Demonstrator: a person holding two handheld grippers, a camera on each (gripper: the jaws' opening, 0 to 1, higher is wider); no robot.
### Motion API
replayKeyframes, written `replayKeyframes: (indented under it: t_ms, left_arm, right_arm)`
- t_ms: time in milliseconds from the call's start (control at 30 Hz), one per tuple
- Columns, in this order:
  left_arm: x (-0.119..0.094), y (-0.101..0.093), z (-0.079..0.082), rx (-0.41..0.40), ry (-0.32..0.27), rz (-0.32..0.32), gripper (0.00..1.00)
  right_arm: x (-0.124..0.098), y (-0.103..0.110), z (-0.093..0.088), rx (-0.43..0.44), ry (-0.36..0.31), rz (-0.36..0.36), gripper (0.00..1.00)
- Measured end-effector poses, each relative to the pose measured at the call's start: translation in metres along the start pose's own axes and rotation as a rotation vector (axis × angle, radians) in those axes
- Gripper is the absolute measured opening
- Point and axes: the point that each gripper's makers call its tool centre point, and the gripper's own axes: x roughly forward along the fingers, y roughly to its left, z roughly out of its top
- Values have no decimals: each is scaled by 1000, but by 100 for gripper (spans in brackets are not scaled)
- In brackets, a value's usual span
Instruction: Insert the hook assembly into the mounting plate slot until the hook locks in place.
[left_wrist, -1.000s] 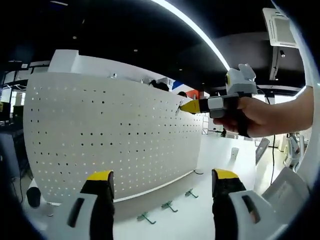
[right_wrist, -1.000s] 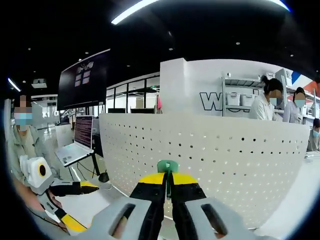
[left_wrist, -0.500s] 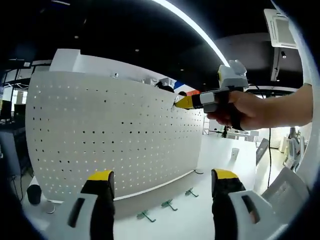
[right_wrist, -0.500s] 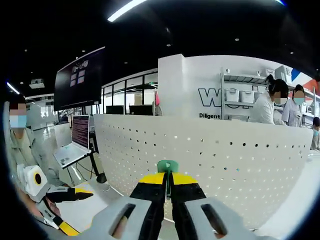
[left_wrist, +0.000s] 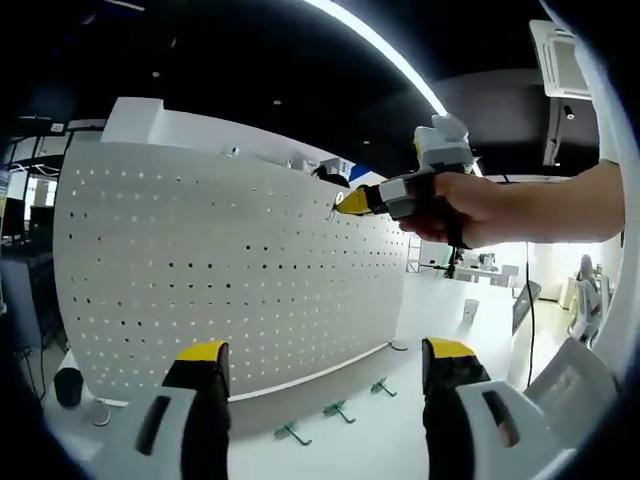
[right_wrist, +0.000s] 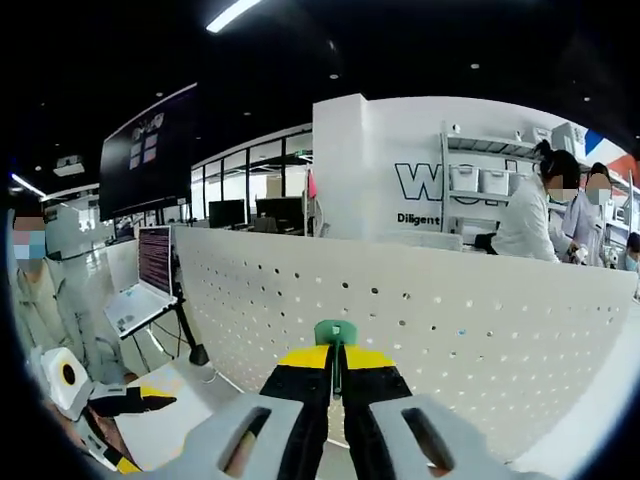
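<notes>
So in the left gripper view, the left gripper (left_wrist: 325, 365) hangs with its yellow-tipped jaws spread wide, nothing between them. Ahead stands the big white pegboard (left_wrist: 200, 270), upright on a white table (left_wrist: 400, 440). Three green hooks (left_wrist: 338, 410) lie loose on the table just beside the board's bottom edge. Up top, a hand (left_wrist: 470, 205) holds the right gripper (left_wrist: 345, 203) with its tip right at the board's upper edge; whatever it's pinching is too small to make out from here.

Right gripper view: the jaws are clamped on a green hook (right_wrist: 335, 333), only its top pokes out, the rest is hidden between the pads. The board fills the space behind it; can't tell if the hook is touching it. Lower left, the left gripper (right_wrist: 150, 402) shows, partly cut off. Laptop (right_wrist: 145, 290) sits further back.
</notes>
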Motion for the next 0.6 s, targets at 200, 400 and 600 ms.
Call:
replayKeyframes:
  t_ms: [200, 400, 600]
  left_arm:
    - [-1, 0, 1, -1, -3, 3, 81]
    - [-3, 2, 1, -7, -8, 9, 81]
    - [-5, 5, -1, -11, -6, 17, 80]
  right_arm:
    - [7, -2, 2, 8, 17, -2, 1]
    - [13, -3, 7, 14, 26, -3, 0]
    - [18, -4, 11, 7, 32, -3, 1]
